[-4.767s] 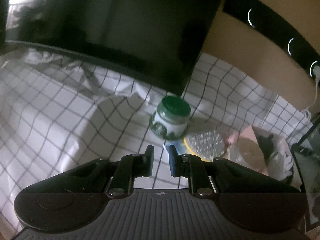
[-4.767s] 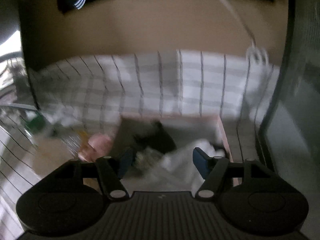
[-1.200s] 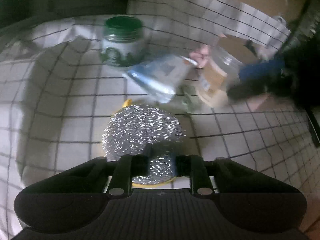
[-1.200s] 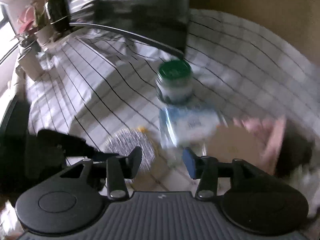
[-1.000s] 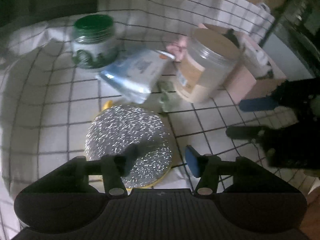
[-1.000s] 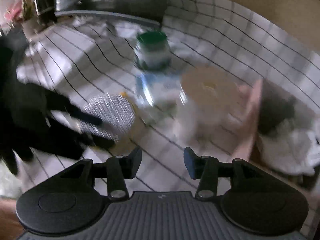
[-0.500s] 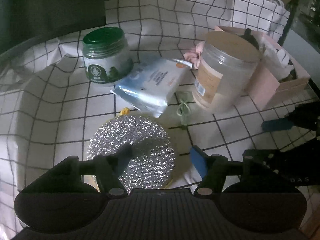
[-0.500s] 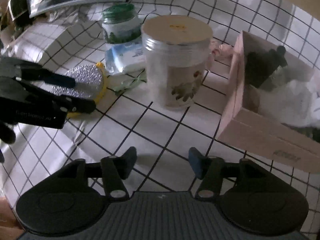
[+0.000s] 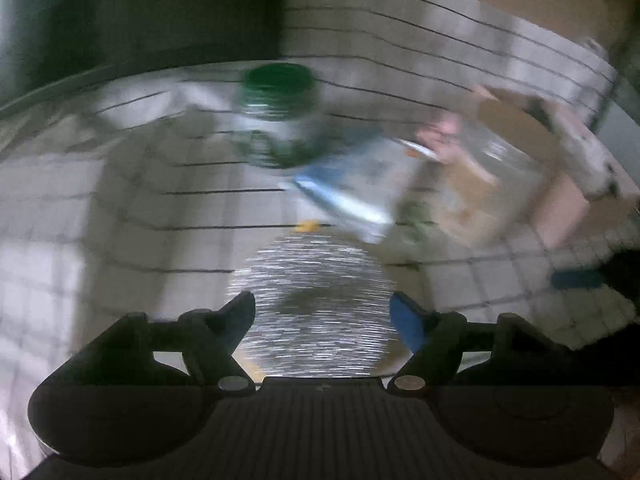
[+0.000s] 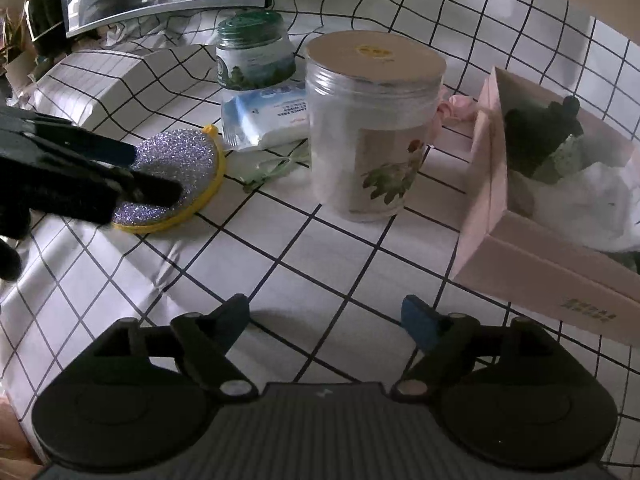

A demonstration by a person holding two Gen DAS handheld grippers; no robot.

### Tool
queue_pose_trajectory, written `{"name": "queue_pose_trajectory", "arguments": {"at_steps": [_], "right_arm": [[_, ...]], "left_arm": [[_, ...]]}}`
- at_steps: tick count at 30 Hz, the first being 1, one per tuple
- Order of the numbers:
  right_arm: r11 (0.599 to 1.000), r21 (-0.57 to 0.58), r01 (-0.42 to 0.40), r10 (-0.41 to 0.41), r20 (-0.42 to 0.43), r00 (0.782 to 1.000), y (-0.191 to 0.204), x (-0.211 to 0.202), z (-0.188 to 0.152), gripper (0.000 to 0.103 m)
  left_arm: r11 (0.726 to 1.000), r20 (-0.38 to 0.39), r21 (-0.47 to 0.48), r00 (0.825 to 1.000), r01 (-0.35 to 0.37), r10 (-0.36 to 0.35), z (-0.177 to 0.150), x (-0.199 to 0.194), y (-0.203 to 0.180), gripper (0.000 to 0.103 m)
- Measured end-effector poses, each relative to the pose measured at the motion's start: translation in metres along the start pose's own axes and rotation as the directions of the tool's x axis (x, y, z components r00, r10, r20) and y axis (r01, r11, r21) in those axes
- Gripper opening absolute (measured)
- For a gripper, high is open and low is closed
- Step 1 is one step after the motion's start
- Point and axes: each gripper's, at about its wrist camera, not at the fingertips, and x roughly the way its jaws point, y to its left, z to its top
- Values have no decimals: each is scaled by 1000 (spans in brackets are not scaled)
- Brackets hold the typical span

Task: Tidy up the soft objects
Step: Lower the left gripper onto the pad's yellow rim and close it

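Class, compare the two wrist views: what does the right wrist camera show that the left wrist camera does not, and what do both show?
Only the right wrist view: the open right gripper above bare cloth, the black item in the pink box, the floral label on the clear jar.

Only the left wrist view, which is blurred: the open left gripper straddling the glittery sponge from behind.

Both: sponge, green-lidded jar, wipes pack, clear jar, pink box, checked tablecloth. Both grippers' fingers have just been opening, gripping nothing.
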Motion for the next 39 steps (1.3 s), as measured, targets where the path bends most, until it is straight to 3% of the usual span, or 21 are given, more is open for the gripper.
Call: {"name": "queue_pose_trajectory", "arguments": {"at_steps": [4,7,11,15,19,27,31,34,37,39], "right_arm": [[1000,-1,0,0,5,1000,0,0,-1,88],[998,-18,-60,59,-22,998,0,-3,3,86],[995,-68,-75,79,72,994,14,-18,15,81],[988,-152,-40,58,118,991,36,-14,35,52],[977,-213,-1,34,154,988,52,-1,45,42],[970,-243,-29,64,138,988,66,14,40,39],[972,-236,-8,71,260,963,68,-4,45,36],[967,-254,20,47,256,965,73,5,54,36],[968,-252,14,38,198,979,74,19,54,36],[968,-249,-11,59,186,981,73,21,49,36]], "left_arm": [[987,-38,-158,999,-15,10,-1,7,33,79],[982,-52,-187,998,30,-40,-4,11,42,79],[979,-32,-193,997,62,-69,-7,9,46,79],[960,-22,-259,993,109,-118,-9,7,53,80],[927,-16,-344,986,150,-165,-9,8,61,80],[884,4,-425,977,195,-214,-6,13,68,80],[867,3,-462,978,188,-211,-3,15,70,80],[861,6,-475,979,183,-204,-3,15,69,80],[834,-6,-508,968,213,-251,-4,17,69,68],[807,-23,-544,958,229,-287,-6,19,71,46]]}}
